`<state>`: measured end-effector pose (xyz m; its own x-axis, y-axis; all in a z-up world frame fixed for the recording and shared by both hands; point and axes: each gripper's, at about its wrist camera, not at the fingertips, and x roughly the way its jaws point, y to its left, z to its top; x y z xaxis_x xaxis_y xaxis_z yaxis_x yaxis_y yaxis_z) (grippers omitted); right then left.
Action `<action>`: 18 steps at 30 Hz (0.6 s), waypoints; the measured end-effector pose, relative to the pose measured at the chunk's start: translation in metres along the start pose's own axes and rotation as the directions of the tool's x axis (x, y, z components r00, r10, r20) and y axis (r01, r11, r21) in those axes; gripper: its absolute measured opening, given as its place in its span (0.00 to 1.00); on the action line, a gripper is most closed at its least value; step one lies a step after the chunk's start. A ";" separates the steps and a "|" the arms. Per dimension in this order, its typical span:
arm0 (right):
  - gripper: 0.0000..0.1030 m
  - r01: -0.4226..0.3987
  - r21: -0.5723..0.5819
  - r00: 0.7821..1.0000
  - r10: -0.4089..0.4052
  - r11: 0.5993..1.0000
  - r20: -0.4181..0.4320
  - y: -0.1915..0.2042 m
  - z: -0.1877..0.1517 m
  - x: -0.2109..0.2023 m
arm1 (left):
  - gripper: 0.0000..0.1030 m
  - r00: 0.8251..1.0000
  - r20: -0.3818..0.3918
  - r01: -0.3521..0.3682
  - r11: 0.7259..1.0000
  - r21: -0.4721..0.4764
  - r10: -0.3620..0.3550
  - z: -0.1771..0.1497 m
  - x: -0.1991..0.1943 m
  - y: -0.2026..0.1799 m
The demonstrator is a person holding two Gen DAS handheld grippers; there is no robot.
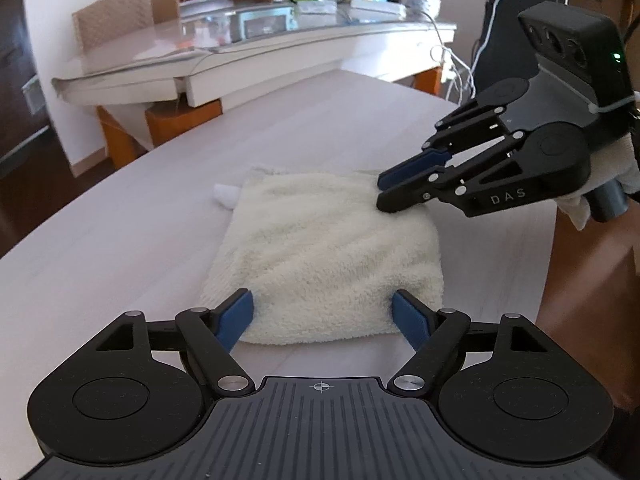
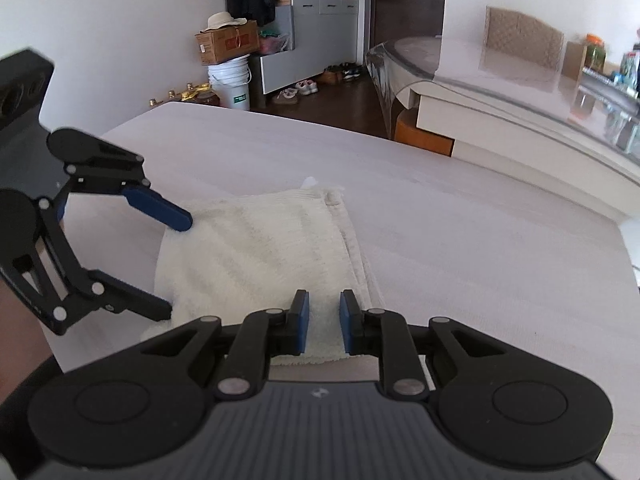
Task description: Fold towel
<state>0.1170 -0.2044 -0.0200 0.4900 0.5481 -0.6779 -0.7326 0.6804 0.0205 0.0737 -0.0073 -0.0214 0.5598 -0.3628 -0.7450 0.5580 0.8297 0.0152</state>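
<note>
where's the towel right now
The folded towel lies flat on the pale table, just ahead of the open left tongs. The right tongs rest at its far right corner, slightly open.

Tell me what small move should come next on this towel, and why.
Probably close the left gripper on the towel's near edge. Its jaws stand wide open on either side of that edge, gripping nothing, while the right gripper sits part-open over another edge; the towel lies flat on the table, already folded small.

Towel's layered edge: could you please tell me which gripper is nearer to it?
Right. The right gripper sits just beside the layered edge; the left gripper straddles the towel's opposite, folded side.
</note>
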 end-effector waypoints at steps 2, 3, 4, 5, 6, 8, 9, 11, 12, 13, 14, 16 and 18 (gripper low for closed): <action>0.20 -0.003 0.002 1.000 0.003 1.000 -0.001 -0.001 0.000 0.000 | 0.82 1.000 -0.010 -0.010 0.999 0.035 0.010 -0.004 -0.002 -0.005; 0.20 -0.004 0.001 1.000 0.004 1.000 -0.002 -0.002 0.001 0.001 | 0.84 1.000 -0.015 -0.015 0.999 0.053 0.015 -0.006 -0.003 -0.007; 0.20 -0.001 -0.004 1.000 0.001 1.000 -0.006 -0.001 0.002 0.002 | 0.84 1.000 -0.016 -0.014 0.998 0.062 0.015 -0.007 -0.003 -0.007; 0.20 0.006 -0.009 1.000 -0.006 1.000 -0.013 0.000 0.004 0.004 | 0.85 1.000 -0.021 -0.003 0.998 0.067 0.004 -0.008 -0.004 -0.005; 0.20 0.013 -0.011 1.000 -0.014 1.000 -0.019 0.001 0.005 0.005 | 0.86 1.000 -0.025 0.007 0.997 0.077 -0.005 -0.009 -0.005 -0.002; 0.20 0.032 -0.005 0.999 -0.032 0.999 -0.026 0.006 0.007 0.005 | 0.85 1.000 -0.024 0.015 0.996 0.090 -0.013 -0.009 -0.006 0.004; 0.20 0.038 -0.001 0.999 -0.038 0.999 -0.026 0.008 0.007 0.006 | 0.84 1.000 -0.022 0.018 0.996 0.084 -0.016 -0.009 -0.007 0.007; 0.20 0.046 0.019 0.999 -0.046 0.999 -0.020 0.013 0.006 0.004 | 0.84 1.000 -0.005 0.020 0.998 0.052 -0.020 -0.009 -0.013 0.014; 0.20 0.045 0.030 0.999 -0.045 0.999 -0.015 0.013 0.006 0.003 | 0.84 1.000 0.016 0.017 1.000 0.025 -0.017 -0.009 -0.018 0.017; 0.20 0.044 0.049 0.999 -0.044 0.998 -0.002 0.012 0.006 0.001 | 0.84 0.999 0.037 0.013 1.000 0.004 -0.013 -0.009 -0.022 0.019; 0.20 0.041 0.067 0.999 -0.042 0.997 0.015 0.010 0.006 -0.003 | 0.85 0.999 0.050 0.004 1.000 -0.011 -0.004 -0.008 -0.024 0.021; 0.20 0.025 0.060 0.999 -0.027 0.998 0.027 0.012 0.007 -0.007 | 0.85 0.998 0.066 -0.018 0.999 -0.042 0.021 -0.006 -0.024 0.025; 0.20 0.004 0.018 1.000 -0.005 1.000 0.026 0.018 0.008 -0.009 | 0.85 0.996 0.063 -0.052 0.995 -0.090 0.058 -0.003 -0.018 0.034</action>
<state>0.1029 -0.1928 -0.0081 0.5058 0.5574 -0.6584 -0.7218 0.6915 0.0309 0.0808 0.0291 -0.0097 0.6287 -0.3399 -0.6994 0.4708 0.8822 -0.0056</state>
